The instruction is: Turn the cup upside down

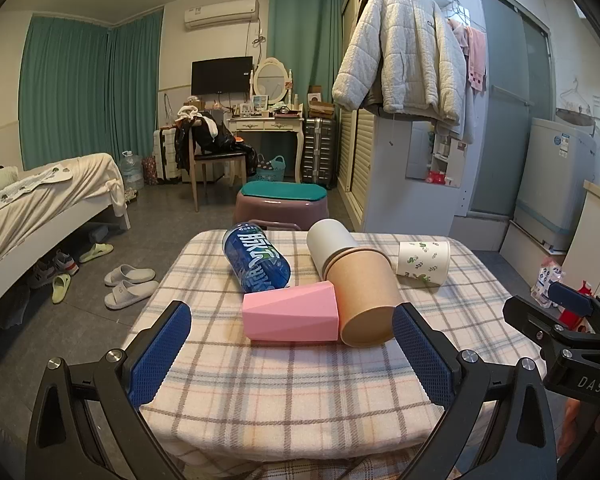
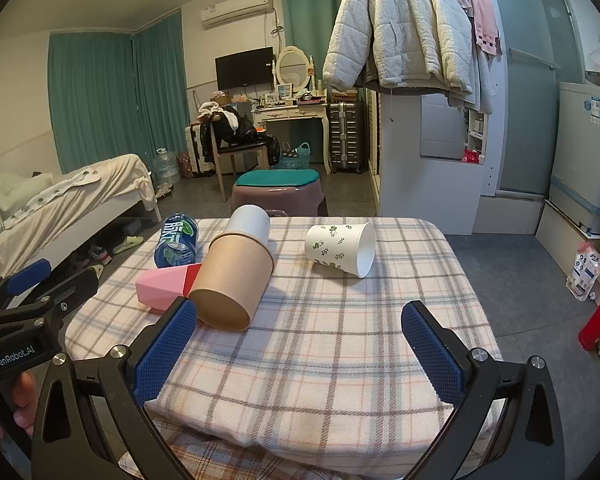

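Two hand-held grippers hover at the near edge of a plaid-covered table [image 2: 340, 340], both with jaws spread wide and holding nothing: the left gripper [image 1: 292, 356] faces a cluster of tipped-over vessels, the right gripper [image 2: 296, 344] looks toward open cloth. All the cups lie on their sides. A brown cup [image 1: 364, 304], its flat base toward the cameras, rests against a white cup [image 1: 328, 244] behind it and touches a faceted pink cup [image 1: 292, 318]; a leaf-print cup [image 2: 340, 250] lies apart on the right with its mouth facing right. Which one the task means cannot be told, though the leaf-print cup looks the easiest pick for the right gripper (nothing crowds it). To do the flip well, the jaws should probably close across the cup's body near its middle, gently so the thin wall does not crush, then lift clear, turn the mouth downward and set the rim flat on the cloth. A blue can [image 1: 256, 258] also lies on its side, its large lettering hard to read. "DAS" shows on the right gripper's body in the left view; "GenRobot.AI" on the left gripper's in the right view.
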Demonstrator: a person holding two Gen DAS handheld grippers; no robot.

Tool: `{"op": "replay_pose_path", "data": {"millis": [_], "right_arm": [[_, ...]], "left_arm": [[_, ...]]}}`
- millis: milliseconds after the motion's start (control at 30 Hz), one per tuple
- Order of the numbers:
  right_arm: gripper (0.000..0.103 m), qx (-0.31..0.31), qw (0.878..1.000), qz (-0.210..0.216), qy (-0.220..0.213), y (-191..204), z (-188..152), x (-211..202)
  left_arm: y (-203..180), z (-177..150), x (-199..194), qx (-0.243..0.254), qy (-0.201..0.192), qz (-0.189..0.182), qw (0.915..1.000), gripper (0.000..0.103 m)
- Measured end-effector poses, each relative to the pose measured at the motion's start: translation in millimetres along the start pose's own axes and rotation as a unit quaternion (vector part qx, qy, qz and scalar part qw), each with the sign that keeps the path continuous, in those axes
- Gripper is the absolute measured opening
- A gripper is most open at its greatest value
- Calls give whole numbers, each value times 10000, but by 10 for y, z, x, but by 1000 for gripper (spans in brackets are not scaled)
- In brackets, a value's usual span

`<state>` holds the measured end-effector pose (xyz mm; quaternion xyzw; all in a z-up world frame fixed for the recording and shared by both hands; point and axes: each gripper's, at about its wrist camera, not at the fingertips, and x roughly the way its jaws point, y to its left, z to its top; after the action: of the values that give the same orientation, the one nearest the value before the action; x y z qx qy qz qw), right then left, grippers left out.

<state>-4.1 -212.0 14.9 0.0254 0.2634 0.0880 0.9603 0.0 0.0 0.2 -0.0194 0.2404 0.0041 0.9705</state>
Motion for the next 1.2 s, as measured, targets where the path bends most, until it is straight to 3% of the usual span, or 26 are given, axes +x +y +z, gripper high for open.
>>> {"op": "replay_pose_path", "data": {"millis": [1200], "right_arm": [[103,-17,10000,-9,50,8,-23,49]], "left_arm": [[-3,2,-10,2,17,14,10000,103]]}}
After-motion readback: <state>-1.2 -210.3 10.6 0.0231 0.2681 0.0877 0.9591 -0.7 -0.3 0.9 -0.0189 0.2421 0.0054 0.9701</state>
